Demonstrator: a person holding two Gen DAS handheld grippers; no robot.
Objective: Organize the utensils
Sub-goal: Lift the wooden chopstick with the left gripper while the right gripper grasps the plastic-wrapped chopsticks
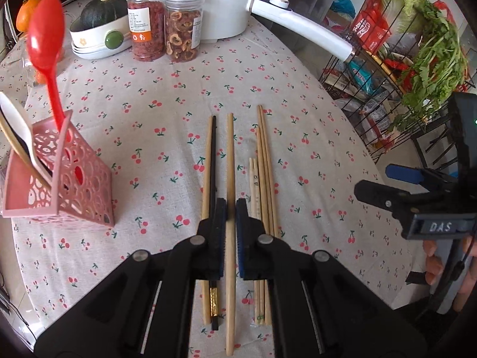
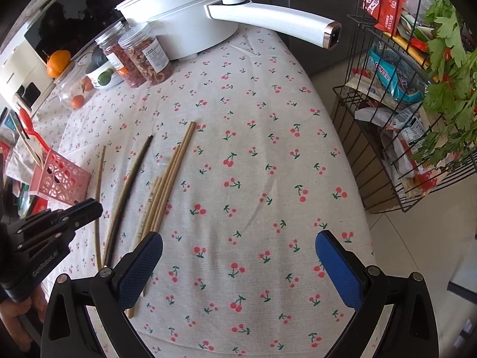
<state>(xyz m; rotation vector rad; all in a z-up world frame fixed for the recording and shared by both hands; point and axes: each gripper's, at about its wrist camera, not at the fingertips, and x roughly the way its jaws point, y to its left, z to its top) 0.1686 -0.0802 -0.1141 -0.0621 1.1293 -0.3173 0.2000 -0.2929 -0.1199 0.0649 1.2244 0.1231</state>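
Observation:
Several chopsticks lie lengthwise on the cherry-print tablecloth. My left gripper (image 1: 231, 208) has its jaws closed on a single wooden chopstick (image 1: 230, 161). A wooden and a black chopstick (image 1: 213, 161) lie just left of it, a bundle of wooden chopsticks (image 1: 263, 173) just right. A pink perforated utensil holder (image 1: 68, 185) stands at the left with a red spoon (image 1: 44, 44) and a white spoon (image 1: 18, 131) in it. My right gripper (image 2: 238, 244) is open and empty above the cloth, right of the chopstick bundle (image 2: 167, 185). The holder also shows in the right wrist view (image 2: 62, 179).
Two jars of dried food (image 1: 164, 26), a white bowl with a green squash (image 1: 98, 29) and a white electric pot (image 1: 208, 3) with a long handle (image 1: 301, 26) stand at the back. A black wire rack with packets and greens (image 1: 402, 68) stands off the table's right edge.

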